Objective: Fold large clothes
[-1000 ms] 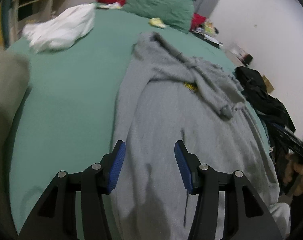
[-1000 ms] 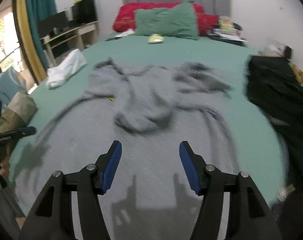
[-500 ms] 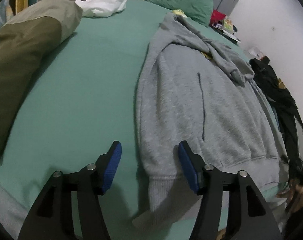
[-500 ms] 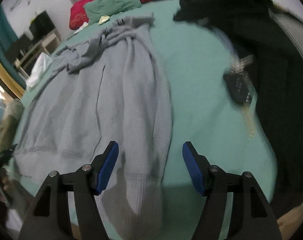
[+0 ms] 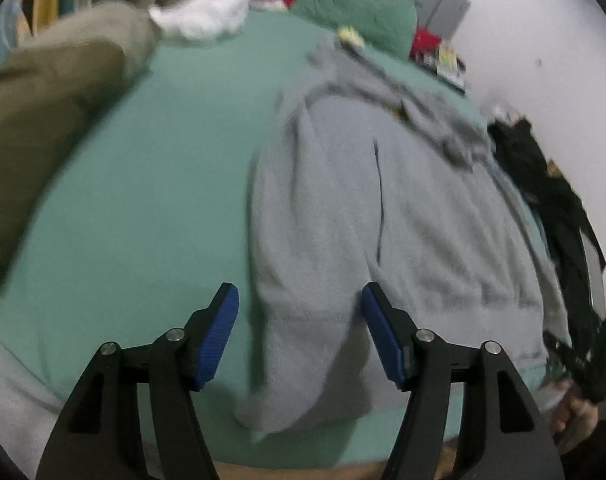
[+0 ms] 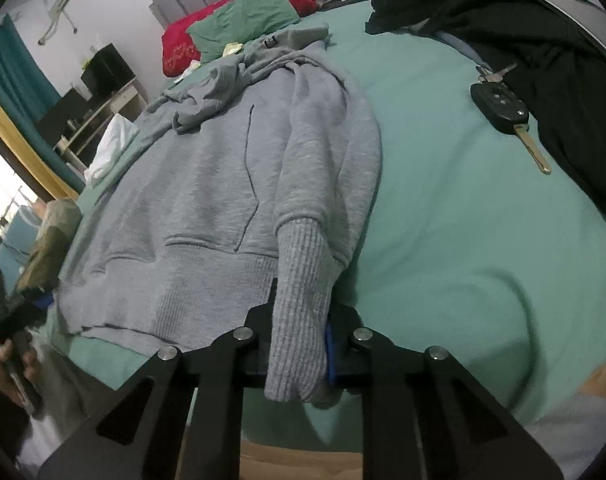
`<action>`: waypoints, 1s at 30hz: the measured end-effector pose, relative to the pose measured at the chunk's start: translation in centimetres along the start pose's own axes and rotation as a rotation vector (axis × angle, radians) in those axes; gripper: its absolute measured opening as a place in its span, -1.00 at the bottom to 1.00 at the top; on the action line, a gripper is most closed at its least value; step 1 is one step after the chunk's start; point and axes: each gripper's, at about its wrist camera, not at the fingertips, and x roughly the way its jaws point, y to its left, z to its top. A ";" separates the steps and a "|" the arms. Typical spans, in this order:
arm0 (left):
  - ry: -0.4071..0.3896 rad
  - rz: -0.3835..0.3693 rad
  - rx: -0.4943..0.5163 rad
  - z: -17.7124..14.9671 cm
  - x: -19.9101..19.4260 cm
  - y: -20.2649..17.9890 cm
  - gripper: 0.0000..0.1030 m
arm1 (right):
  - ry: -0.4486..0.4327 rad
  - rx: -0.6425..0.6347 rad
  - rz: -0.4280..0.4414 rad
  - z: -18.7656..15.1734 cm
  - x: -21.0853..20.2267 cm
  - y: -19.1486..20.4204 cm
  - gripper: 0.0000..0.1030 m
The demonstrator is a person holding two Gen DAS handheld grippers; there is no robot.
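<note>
A grey hoodie (image 5: 383, 220) lies flat on the green bed sheet (image 5: 143, 208), hood toward the pillows, hem toward me. My left gripper (image 5: 299, 336) is open, with its blue pads on either side of the hoodie's left sleeve cuff (image 5: 299, 360) at the bed's near edge. In the right wrist view the hoodie (image 6: 207, 184) has its right sleeve lying down along its side. My right gripper (image 6: 299, 340) is shut on that sleeve's ribbed cuff (image 6: 299, 312).
A black garment (image 6: 543, 32) and a car key (image 6: 503, 108) lie on the right of the bed. An olive and tan cushion (image 5: 51, 120) and a white cloth (image 5: 207, 16) lie on the left. Green and red pillows (image 6: 247, 12) are at the headboard.
My right gripper has closed on the right sleeve cuff. My left gripper has moved in, so its open pads now sit on either side of the left cuff.
</note>
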 end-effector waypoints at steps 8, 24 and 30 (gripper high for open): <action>0.049 0.021 0.094 -1.0 1.1 -1.4 0.12 | -0.055 0.005 0.026 -0.1 -1.7 -0.1 -0.74; -0.119 -0.133 0.112 -0.7 -9.2 -3.4 -0.72 | -0.245 0.023 0.121 -0.4 -9.4 1.8 -0.76; -0.150 -0.182 0.117 -1.0 -13.4 -3.1 -0.72 | -0.284 0.006 0.148 -1.0 -13.6 1.3 -0.76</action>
